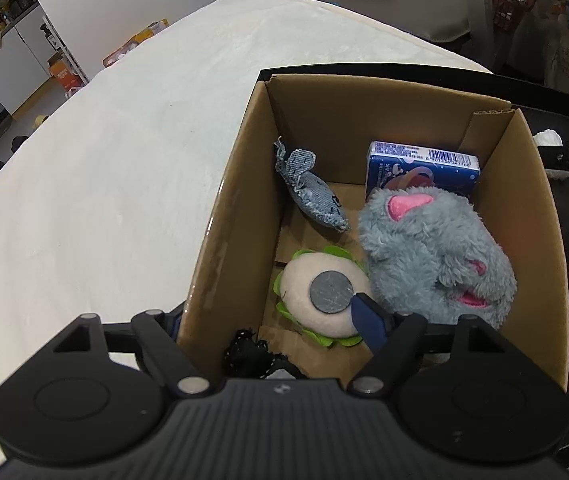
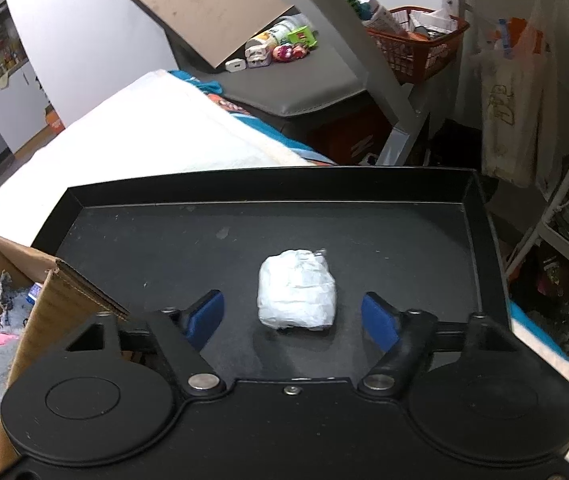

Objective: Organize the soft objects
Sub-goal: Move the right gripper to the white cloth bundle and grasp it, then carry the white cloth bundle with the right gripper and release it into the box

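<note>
While upright, white bundle (image 2: 297, 289) stands lengthwise.

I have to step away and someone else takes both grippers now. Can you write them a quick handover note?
Left gripper: open over the cardboard box, holding nothing; one fingertip sits outside the box wall.
Right gripper: open, jaws on either side of the white wrapped bundle on the black tray, pads not touching it.
Done: the grey plush, denim toy, burger-shaped plush and blue tissue pack lie in the box.
Left: close on the bundle and move it into the box, probably the last piece on the tray.
</note>
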A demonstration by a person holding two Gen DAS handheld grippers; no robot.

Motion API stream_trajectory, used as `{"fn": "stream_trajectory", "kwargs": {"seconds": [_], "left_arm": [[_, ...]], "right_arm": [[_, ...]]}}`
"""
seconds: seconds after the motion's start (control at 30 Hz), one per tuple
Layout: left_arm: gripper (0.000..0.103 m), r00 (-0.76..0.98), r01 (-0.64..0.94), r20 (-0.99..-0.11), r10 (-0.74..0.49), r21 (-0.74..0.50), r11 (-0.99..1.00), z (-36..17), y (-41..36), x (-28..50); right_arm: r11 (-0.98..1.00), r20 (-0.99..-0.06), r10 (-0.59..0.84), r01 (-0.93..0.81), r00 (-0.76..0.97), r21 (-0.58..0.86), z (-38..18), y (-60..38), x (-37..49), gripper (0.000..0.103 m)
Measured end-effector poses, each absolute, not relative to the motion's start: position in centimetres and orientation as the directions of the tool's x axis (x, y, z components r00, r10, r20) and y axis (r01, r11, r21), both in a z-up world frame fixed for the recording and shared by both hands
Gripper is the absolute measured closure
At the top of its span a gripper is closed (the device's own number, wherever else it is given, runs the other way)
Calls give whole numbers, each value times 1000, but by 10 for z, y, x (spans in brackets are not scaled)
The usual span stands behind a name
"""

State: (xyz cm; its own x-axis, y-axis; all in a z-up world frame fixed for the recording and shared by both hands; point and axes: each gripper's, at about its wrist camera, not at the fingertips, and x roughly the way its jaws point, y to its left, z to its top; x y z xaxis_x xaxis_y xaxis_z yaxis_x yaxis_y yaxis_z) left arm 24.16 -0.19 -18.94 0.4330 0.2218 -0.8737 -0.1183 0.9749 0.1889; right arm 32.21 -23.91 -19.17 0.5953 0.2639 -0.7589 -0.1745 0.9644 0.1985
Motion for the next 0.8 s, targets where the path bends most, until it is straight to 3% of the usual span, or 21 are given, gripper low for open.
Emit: {"fn": "stream_trajectory", "kwargs": {"seconds": [0.03,0.1,0.27,0.33,0.8], "left_arm": [[26,433,-117,-874,220,187,975,-189,-2,241],[26,435,-116,-875,214,182,976,-189,-1,241],[26,438,-117,-877,198,163,980,-187,2,240],[26,440,-116,-878,190,155,981,-187,3,240],[26,461,-108,-873,158,121,987,-178,8,229]], "right_arm": [[963,-762,269,-184,590,198,-192,-237,323,42],[958,-768,286,-199,573,208,-193,-235,323,63],[948,-755,314,-224,575,224,-185,-235,315,66],[948,-756,314,-225,574,223,-182,-235,312,71],[951,-746,307,-229,591,210,-155,-233,275,72]]}}
